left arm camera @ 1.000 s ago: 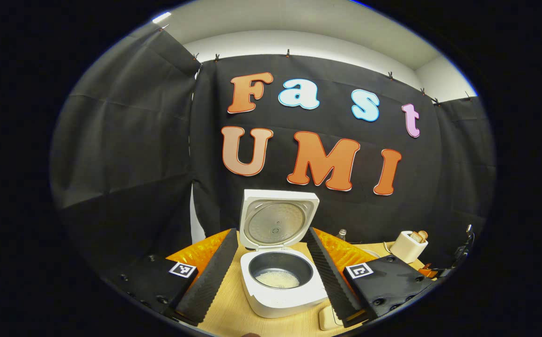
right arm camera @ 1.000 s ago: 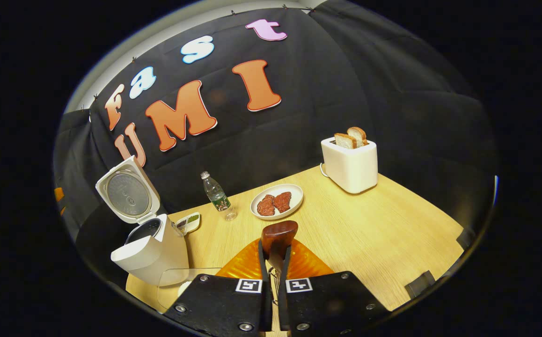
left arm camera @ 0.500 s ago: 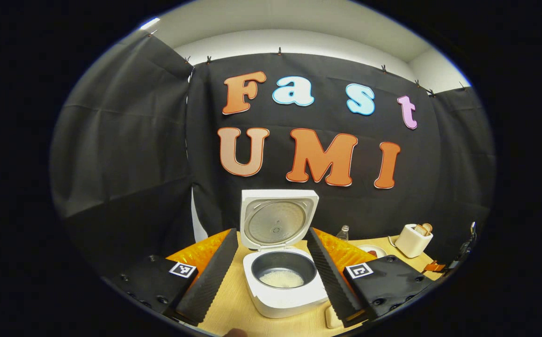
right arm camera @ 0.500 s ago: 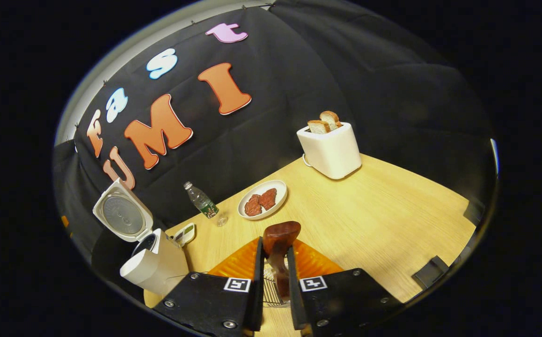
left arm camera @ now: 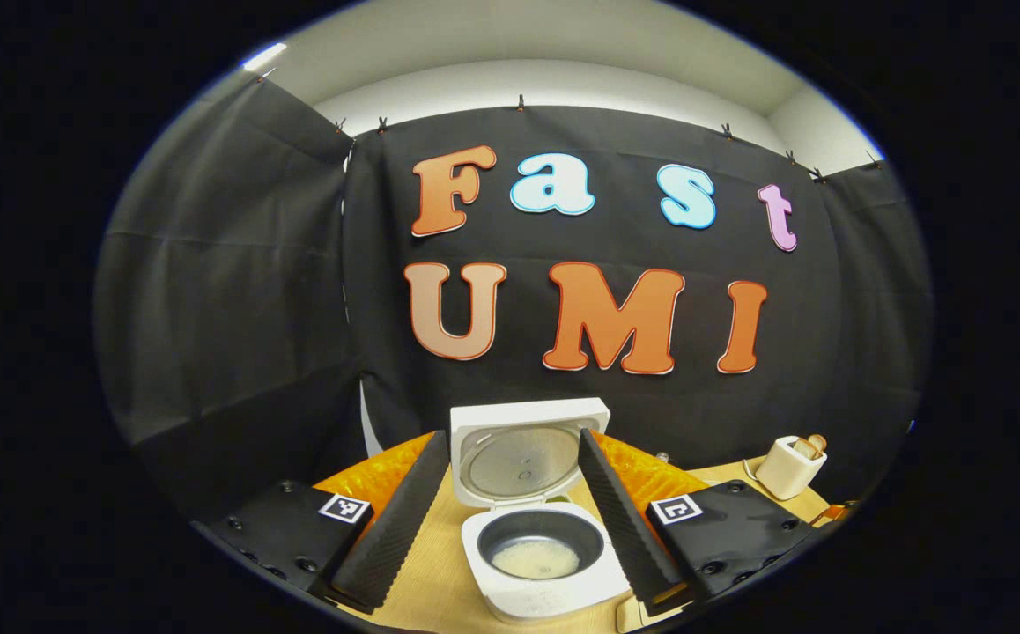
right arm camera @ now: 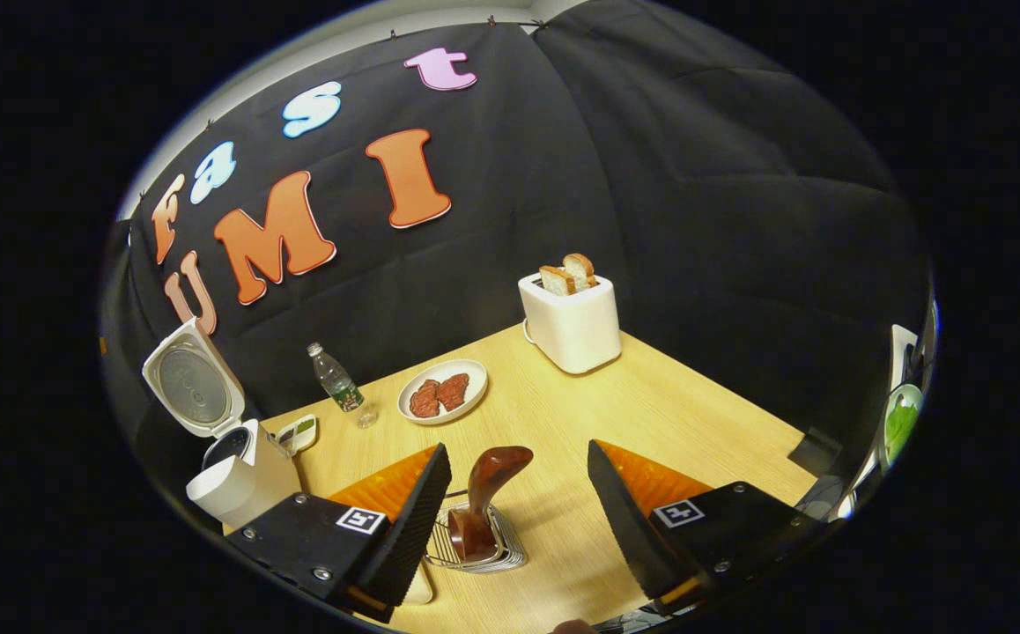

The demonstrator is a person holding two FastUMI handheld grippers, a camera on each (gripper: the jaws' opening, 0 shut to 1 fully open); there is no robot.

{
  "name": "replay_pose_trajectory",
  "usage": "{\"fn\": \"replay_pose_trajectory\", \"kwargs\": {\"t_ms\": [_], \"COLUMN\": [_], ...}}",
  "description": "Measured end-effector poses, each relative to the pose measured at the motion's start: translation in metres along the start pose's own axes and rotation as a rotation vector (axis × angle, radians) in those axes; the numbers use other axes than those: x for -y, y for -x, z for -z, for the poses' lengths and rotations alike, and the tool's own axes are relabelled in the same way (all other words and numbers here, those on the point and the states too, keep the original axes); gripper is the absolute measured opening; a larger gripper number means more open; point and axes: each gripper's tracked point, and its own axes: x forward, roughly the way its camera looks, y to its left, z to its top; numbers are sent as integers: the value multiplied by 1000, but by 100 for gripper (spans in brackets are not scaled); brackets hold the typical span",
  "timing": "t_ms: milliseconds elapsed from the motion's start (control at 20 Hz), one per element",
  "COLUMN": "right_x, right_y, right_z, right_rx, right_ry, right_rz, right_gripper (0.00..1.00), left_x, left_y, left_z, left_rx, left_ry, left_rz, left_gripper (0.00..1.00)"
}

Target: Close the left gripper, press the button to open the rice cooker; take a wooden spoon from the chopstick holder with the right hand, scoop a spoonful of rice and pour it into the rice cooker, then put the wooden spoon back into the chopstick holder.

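The dark reddish-brown wooden spoon (right arm camera: 484, 493) stands in the wire chopstick holder (right arm camera: 475, 544) near the front edge of the light wooden tabletop (right arm camera: 651, 414) — the return step looks finished. The right gripper (right arm camera: 514, 511) has its jaws spread wide around it, holding nothing. The left gripper (left arm camera: 510, 519) is wide open too, framing the white rice cooker (left arm camera: 545, 563), lid up, rice inside. Next — likely just withdrawing clear.

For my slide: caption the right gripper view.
Open hand-held gripper above wooden spoon standing in chopstick holder.
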Motion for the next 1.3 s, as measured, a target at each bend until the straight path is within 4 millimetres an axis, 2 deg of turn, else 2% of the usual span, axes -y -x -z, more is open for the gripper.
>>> {"fn": "replay_pose_trajectory", "kwargs": {"t_ms": [200, 400, 500, 700, 900, 1050, 1300], "right_x": [-5, -12, -11, -7, -1, 0, 2], "right_y": [15, 24, 26, 29, 29, 30, 32], "right_z": [-27, -44, -48, -55, -65, -70, -78], "right_rx": [33, 53, 61, 65, 75, 81, 108], "right_ry": [-24, -42, -30, -14, 2, 7, 78], "right_rz": [-6, -24, -17, 3, 15, 22, 57], "right_gripper": [95, 95, 95, 95, 95, 95, 95], "left_x": [5, 9, 12, 13, 13, 9, 8], "left_y": [-52, -122, -161, -225, -273, -295, -304], "left_z": [-37, -56, -54, -29, 7, 30, 61], "left_rx": [18, 12, -16, -106, -199, -261, -344], "left_ry": [7, -16, -20, -13, -66, -29, 4], "left_rz": [-6, -31, -37, -48, -62, -64, -80], "left_gripper": [100, 100, 99, 100, 100, 100, 100]}}
